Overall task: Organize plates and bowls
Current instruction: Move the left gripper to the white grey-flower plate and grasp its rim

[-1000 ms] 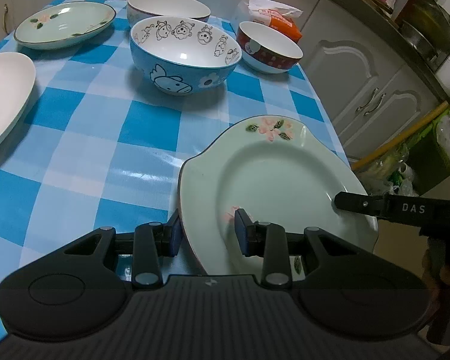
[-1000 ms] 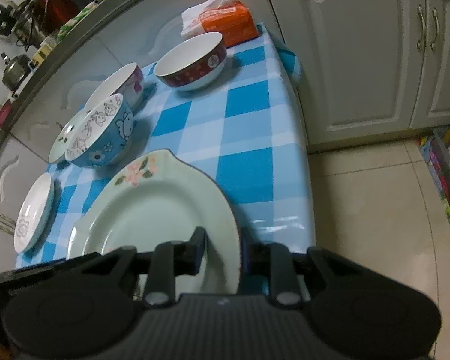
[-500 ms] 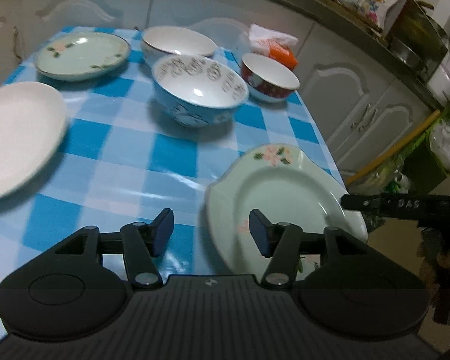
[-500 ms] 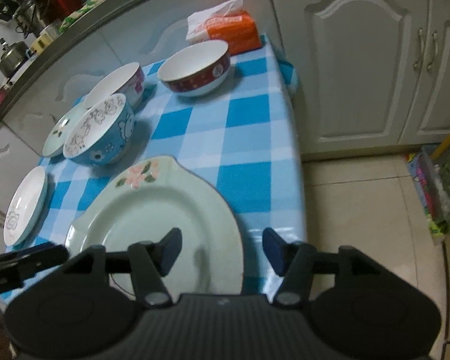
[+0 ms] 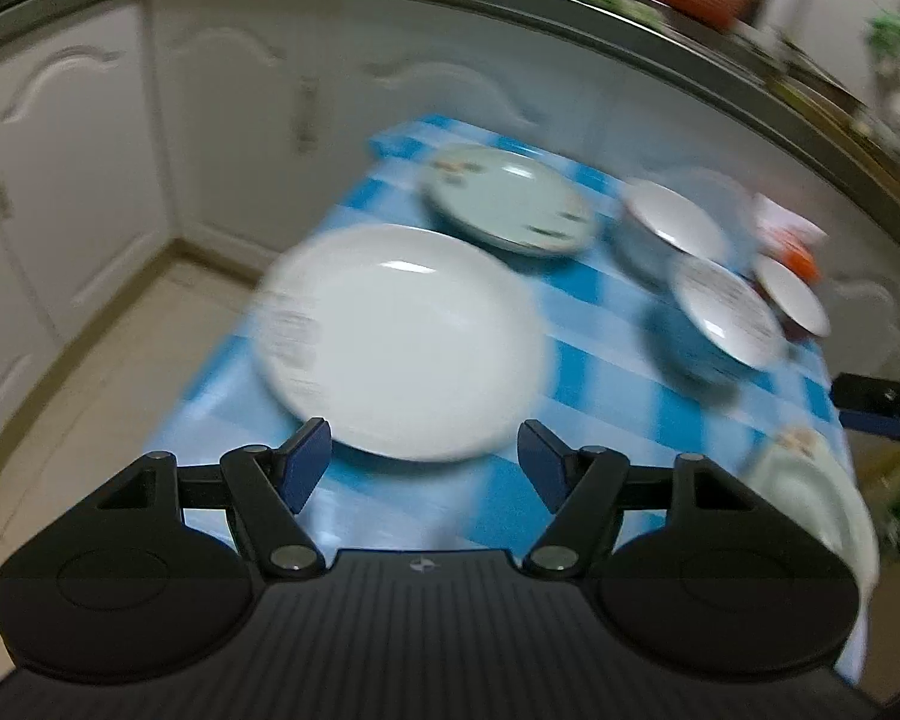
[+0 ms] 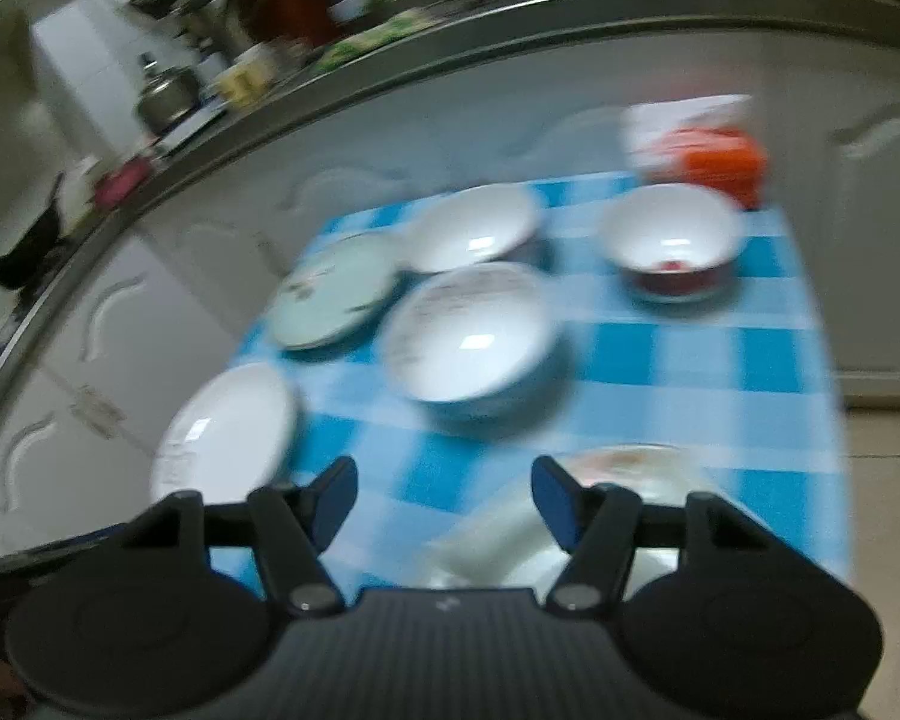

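Note:
My left gripper [image 5: 425,467] is open and empty, just short of a large white plate [image 5: 402,336] on the blue checked table. A small green floral plate [image 5: 507,198] lies behind it. The big green floral plate [image 5: 810,498] lies at the table's right edge, free of both grippers. My right gripper [image 6: 444,501] is open and empty, above that big green plate [image 6: 618,468]. The blue cartoon bowl [image 6: 468,342], a white bowl [image 6: 474,228] and a red bowl [image 6: 669,240] stand beyond. Both views are blurred.
An orange tissue box [image 6: 708,150] stands at the table's far corner. White cabinet doors [image 5: 222,120] and a dark countertop [image 5: 510,6] surround the table. Tiled floor [image 5: 78,372] lies to the left. The right gripper's finger [image 5: 876,402] shows at the right edge.
Both grippers opened and let go of the big green plate, now lying on the table. The left gripper swung left toward the white plate; the right pulled back and turned toward the bowls.

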`<state>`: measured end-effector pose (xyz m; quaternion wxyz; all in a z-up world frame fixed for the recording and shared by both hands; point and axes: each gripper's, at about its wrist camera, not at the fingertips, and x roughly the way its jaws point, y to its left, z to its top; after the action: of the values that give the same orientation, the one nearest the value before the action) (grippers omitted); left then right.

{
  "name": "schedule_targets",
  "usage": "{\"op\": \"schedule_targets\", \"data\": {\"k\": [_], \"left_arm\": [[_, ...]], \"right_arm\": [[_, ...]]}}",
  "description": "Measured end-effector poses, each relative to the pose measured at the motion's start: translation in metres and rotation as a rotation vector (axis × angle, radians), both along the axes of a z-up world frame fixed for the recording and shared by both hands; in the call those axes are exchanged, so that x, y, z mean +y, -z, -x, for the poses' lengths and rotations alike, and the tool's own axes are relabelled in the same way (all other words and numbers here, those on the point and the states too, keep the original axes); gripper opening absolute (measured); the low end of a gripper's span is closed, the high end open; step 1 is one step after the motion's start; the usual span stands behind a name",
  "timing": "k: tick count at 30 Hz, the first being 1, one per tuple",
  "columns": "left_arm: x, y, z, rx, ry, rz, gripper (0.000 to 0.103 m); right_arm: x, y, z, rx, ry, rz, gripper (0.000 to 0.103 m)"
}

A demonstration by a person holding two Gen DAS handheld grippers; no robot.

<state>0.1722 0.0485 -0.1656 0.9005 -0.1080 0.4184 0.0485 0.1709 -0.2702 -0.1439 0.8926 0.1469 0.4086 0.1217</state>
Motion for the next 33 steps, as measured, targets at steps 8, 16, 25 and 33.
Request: {"op": "schedule_targets", "data": {"k": [8, 16, 25, 33], "left_arm": [[0.050, 0.010, -0.024, -0.021, -0.103, -0.005, 0.083], [0.062, 0.031, -0.045, -0.011, -0.114, -0.023, 0.080], [0.071, 0.041, -0.056, 0.012, -0.094, -0.009, 0.075], [0.074, 0.046, -0.061, 0.024, -0.070, -0.014, 0.064]], "right_arm": [[0.074, 0.028, -0.045, 0.018, -0.104, -0.064, 0.064], [0.109, 0.059, -0.075, 0.076, -0.115, -0.076, 0.064], [0.126, 0.073, -0.093, 0.092, -0.113, -0.078, 0.060], [0.139, 0.080, -0.102, 0.095, -0.126, -0.089, 0.055]]}}
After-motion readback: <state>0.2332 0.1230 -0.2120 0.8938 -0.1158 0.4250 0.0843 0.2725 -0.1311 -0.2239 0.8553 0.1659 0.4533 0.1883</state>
